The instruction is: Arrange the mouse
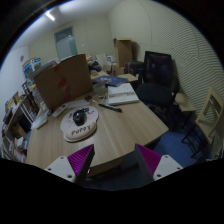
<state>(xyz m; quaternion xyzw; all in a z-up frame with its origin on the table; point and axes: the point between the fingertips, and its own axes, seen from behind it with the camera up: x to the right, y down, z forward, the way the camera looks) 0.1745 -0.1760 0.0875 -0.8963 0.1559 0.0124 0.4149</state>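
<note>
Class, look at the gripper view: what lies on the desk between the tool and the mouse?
Nothing: in the gripper view only bare wooden desk runs from the open tool to the mouse, which sits on its mouse pad.

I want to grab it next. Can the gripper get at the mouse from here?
Probably yes: the mouse sits on its pad beyond the open gripper, with only bare table in between.
</note>
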